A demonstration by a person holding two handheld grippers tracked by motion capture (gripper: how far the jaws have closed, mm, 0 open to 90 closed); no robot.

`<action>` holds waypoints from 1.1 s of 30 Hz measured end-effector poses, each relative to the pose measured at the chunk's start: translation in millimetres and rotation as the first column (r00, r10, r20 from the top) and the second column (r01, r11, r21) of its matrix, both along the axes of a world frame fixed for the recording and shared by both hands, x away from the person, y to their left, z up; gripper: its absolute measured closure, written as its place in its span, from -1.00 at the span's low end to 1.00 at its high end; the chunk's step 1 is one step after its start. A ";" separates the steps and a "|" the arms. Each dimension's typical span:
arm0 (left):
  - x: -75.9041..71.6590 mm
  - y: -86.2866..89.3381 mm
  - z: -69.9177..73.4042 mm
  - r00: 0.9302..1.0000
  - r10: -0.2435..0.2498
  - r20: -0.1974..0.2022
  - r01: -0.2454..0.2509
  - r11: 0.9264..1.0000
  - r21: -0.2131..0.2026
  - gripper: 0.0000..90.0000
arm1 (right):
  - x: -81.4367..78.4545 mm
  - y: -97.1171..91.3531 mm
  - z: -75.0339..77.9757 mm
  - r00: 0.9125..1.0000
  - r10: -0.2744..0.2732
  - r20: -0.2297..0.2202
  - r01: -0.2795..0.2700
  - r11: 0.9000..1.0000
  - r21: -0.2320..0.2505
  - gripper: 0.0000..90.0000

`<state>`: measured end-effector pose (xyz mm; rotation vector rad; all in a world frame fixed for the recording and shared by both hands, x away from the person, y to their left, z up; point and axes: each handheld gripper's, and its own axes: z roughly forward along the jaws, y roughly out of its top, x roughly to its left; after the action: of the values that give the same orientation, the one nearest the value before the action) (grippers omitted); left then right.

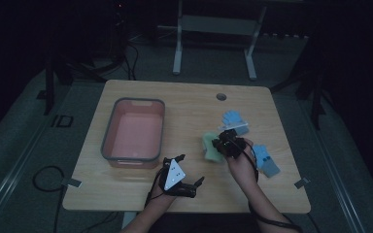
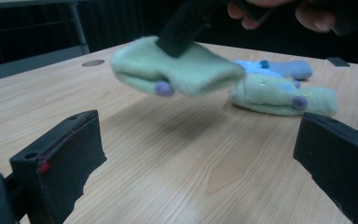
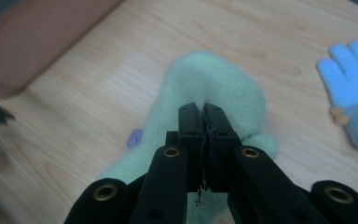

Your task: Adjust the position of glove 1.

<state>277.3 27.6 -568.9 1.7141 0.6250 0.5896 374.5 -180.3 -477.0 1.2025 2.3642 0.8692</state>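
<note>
Right of the pink bin (image 1: 134, 130), the right gripper (image 1: 222, 141) pinches a green glove (image 3: 214, 88), lifted clear of the table (image 1: 184, 104). No writing is legible anywhere. From the left gripper view, a second green glove (image 2: 284, 95) lies beyond, while the left gripper (image 2: 200, 158) stands wide and empty. A blue glove (image 3: 354, 88) lies nearby.

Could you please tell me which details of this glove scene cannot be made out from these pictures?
- Green glove, right gripper view: the right gripper covers the pinched part.
- Second green glove, left gripper view: the lifted glove hides its near end.
- Bin, high view: dim light; contents unclear.
- Blue glove, right gripper view: cut off by the right edge.
</note>
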 end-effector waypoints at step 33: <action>-0.6 -0.1 0.0 1.000 -0.004 0.007 0.004 1.000 0.006 -0.97 | 0.5 -5.8 -40.1 0.997 0.037 -0.072 -0.038 0.999 -0.017 0.52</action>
<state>276.7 27.4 -568.9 1.7179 0.6155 0.5947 375.1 -186.1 -517.1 1.2047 2.4530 0.8272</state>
